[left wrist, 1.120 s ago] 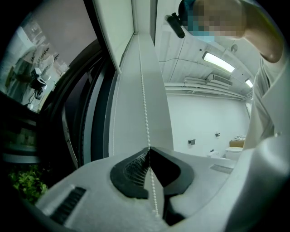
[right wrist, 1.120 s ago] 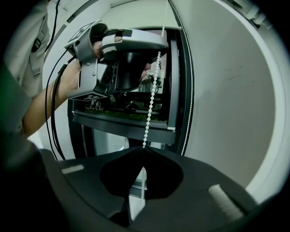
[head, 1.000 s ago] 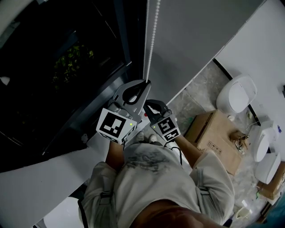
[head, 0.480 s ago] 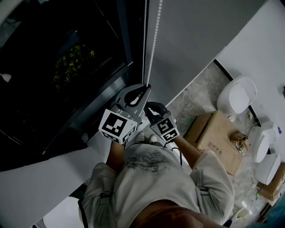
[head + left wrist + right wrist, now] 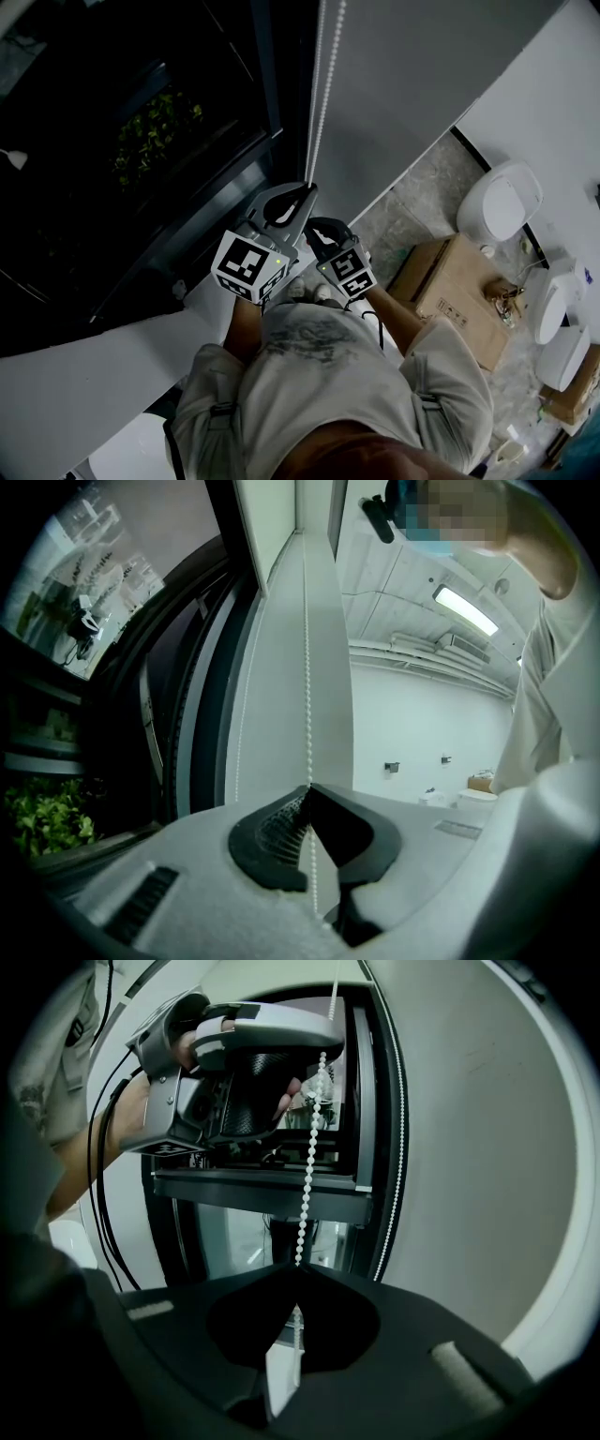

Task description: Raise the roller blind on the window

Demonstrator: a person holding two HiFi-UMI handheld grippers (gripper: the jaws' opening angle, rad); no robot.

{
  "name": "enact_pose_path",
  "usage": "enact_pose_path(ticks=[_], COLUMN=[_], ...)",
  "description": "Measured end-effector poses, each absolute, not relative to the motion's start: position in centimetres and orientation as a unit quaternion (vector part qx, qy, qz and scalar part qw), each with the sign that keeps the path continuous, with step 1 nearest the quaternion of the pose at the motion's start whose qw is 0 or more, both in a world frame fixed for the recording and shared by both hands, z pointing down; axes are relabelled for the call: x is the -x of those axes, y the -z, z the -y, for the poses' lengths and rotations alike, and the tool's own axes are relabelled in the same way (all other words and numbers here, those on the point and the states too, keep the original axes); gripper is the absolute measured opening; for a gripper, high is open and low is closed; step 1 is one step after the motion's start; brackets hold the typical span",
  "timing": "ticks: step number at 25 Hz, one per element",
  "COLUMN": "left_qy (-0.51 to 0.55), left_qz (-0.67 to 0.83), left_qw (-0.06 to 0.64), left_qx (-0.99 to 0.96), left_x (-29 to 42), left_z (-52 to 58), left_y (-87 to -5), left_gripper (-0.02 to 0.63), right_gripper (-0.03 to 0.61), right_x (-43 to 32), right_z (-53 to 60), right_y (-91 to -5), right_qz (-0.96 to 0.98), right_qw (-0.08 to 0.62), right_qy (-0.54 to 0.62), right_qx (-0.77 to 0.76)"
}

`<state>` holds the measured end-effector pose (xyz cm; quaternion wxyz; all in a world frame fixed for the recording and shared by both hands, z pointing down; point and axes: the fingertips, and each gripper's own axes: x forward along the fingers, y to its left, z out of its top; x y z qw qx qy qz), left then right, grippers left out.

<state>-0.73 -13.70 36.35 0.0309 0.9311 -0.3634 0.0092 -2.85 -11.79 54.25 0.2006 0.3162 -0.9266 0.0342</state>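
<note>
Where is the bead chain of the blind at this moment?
In the head view the bead chain hangs at top centre, beside the dark window frame, down into the shut left gripper; the right gripper grips it just below.

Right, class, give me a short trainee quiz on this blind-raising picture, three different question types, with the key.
1. True or false: the left tool and the right tool are both shut on the bead chain.
2. Which tool grips the chain higher up? A) left B) right C) both at the same height
3. Fill in: the brown thing on the floor to the person's right is a ____.

Key
1. True
2. A: the right gripper view looks up the chain at the left tool above it.
3. cardboard box
</note>
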Motion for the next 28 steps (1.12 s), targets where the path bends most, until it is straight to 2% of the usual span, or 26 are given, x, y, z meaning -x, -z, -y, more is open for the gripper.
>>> enact_pose_path(ticks=[7, 12, 23, 28], left_qy=[-0.009, -0.007, -0.006, -0.006], left_qz=[0.362, 0.364, 0.369, 0.370], left_qw=[0.028, 0.027, 0.028, 0.029], left_qx=[-0.932, -0.931, -0.929, -0.928], left_x=[0.8, 1.0, 1.3, 1.2], left_z=[13.5, 13.5, 13.6, 13.6], left_y=[-36.3, -36.1, -36.1, -36.2], left_gripper=[0.014, 0.014, 0.014, 0.014], right_gripper=[0.015, 0.022, 0.049, 0.055], right_x=[3.0, 2.6, -0.9, -0.2], right_z=[11.2, 10.8, 11.9, 12.9], right_y=[-53.9, -51.5, -39.5, -34.5], right_qz=[0.924, 0.927, 0.928, 0.934], right_qw=[0.205, 0.179, 0.074, 0.057], right_qy=[-0.040, -0.036, -0.009, 0.039], right_qx=[-0.320, -0.329, -0.365, -0.351])
